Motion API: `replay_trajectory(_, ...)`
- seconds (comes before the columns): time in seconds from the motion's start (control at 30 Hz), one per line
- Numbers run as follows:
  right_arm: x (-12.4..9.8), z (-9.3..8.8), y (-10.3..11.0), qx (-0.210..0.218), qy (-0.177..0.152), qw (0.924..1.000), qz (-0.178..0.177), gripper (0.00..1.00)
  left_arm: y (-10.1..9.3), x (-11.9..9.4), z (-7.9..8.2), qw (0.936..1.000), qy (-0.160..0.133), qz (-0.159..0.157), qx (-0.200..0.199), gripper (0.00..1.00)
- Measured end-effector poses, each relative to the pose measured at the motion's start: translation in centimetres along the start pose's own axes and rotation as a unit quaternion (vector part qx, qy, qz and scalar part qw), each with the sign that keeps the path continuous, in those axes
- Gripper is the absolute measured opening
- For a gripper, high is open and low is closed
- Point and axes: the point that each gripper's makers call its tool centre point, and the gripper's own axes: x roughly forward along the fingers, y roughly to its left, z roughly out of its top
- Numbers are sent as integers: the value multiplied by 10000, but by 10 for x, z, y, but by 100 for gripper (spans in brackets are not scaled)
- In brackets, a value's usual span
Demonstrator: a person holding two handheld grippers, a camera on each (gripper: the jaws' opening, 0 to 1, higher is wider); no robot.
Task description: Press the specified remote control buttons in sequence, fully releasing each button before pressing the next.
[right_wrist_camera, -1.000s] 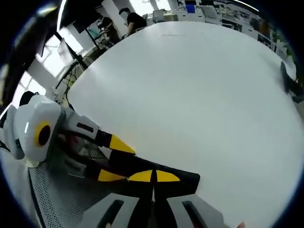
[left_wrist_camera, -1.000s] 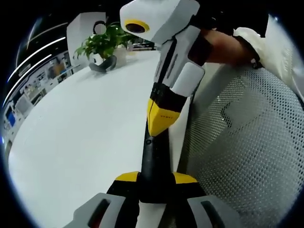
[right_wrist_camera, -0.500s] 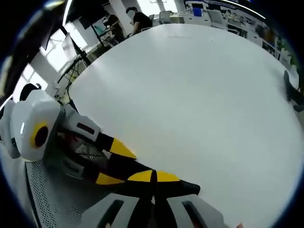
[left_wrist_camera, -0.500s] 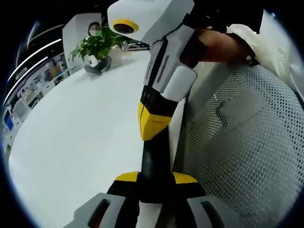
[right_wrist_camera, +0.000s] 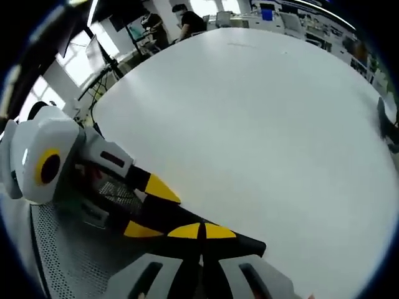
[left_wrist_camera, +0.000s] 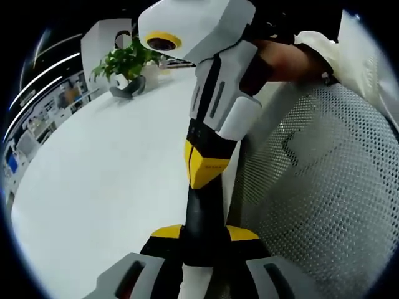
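Observation:
A long black remote control point(left_wrist_camera: 201, 212) stands up between my left gripper's point(left_wrist_camera: 204, 233) yellow-tipped jaws, which are shut on its near end. My right gripper point(left_wrist_camera: 206, 169) comes in from above, its yellow tips closed together and resting on the remote's face partway up. In the right gripper view, my right gripper point(right_wrist_camera: 201, 232) is shut with its tips on the remote control point(right_wrist_camera: 248, 242), which lies across beneath them. The left gripper point(right_wrist_camera: 149, 208) reaches in from the left, clamping the remote's other end. The buttons are hidden under the jaws.
A wide white table point(left_wrist_camera: 106, 174) stretches to the left, with a potted plant point(left_wrist_camera: 128, 59) and a dark object point(left_wrist_camera: 123, 90) at its far end. A white mesh chair point(left_wrist_camera: 324, 187) sits to the right. A person's hand point(left_wrist_camera: 293, 59) holds the right gripper. People point(right_wrist_camera: 190, 18) stand beyond the table.
The right gripper's closed tips have shifted a little along the remote toward my left jaws. Both grips look the same; the views have only swayed slightly.

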Motion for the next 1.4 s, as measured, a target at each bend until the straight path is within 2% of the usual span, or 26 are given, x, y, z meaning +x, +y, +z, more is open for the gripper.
replay_trajectory(0.37, 2, 0, 0, -229, 25, 9997, -54, 0, 1, 0, 0, 10000, -15, -2, -23, 24)
replay_trajectory(0.43, 2, 0, 0, -202, 51, 9998, -45, 0, 1, 0, 0, 10000, -15, -4, -27, 24)
replay_trajectory(0.5, 2, 1, -1, 40, 87, 9999, -33, 0, 1, 0, 0, 10000, -17, -4, -48, 24)
replay_trajectory(0.6, 3, 1, -1, 53, 188, 9998, -77, 0, 1, 0, 0, 9999, -5, 7, -110, 24)
replay_trajectory(0.73, 4, 1, -1, -13, 548, 9982, -248, 0, 2, 0, 1, 9998, -32, 1, -215, 24)
replay_trajectory(0.83, 6, 2, -1, -50, 690, 9972, -295, 0, 2, 1, 1, 9998, -44, 10, -204, 24)
replay_trajectory(1.13, 6, 1, -3, 398, 1011, 9941, -33, 0, 2, 1, 1, 9999, -24, 31, -159, 24)
replay_trajectory(1.27, 6, 0, -3, 538, 1480, 9875, 18, 0, 2, 1, 1, 9998, -16, 30, -171, 24)
replay_trajectory(1.4, 8, 0, -4, 732, 2112, 9747, 85, 0, 2, 1, 1, 9998, 4, 32, -186, 24)
